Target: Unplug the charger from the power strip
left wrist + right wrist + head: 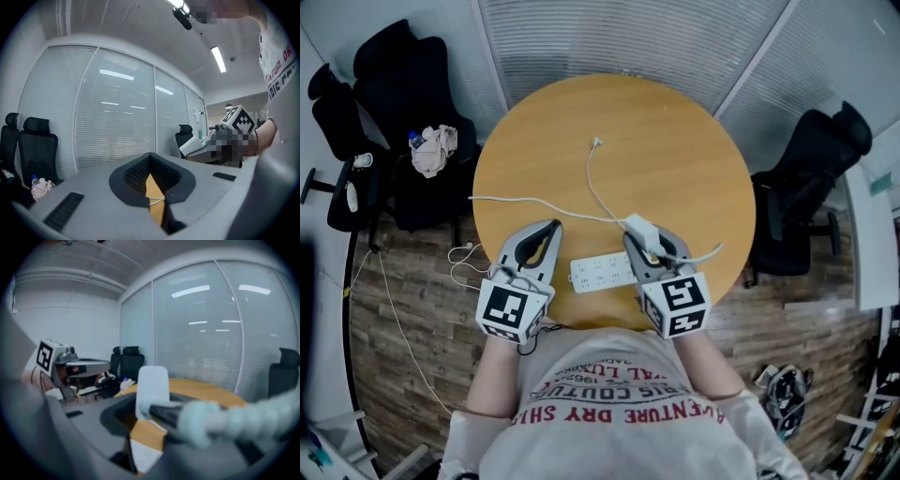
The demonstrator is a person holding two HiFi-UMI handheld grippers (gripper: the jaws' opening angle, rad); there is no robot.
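Note:
The white power strip (600,272) lies flat near the front edge of the round wooden table (675,150), between my two grippers. My right gripper (643,236) is shut on the white charger (637,226), holding it just above and beyond the strip's right end, free of the sockets. In the right gripper view the charger (152,387) stands upright between the jaws, its ribbed cable end (225,420) blurred in front, the strip (145,453) below. Its thin white cable (592,183) runs out across the table. My left gripper (551,228) hovers left of the strip, shut on nothing (157,197).
A second white cable (525,203) crosses the table from the left edge toward the charger. Black office chairs stand left (394,84) and right (811,178) of the table; the left one bears a cloth (436,150). A blind-covered glass wall (628,37) runs behind.

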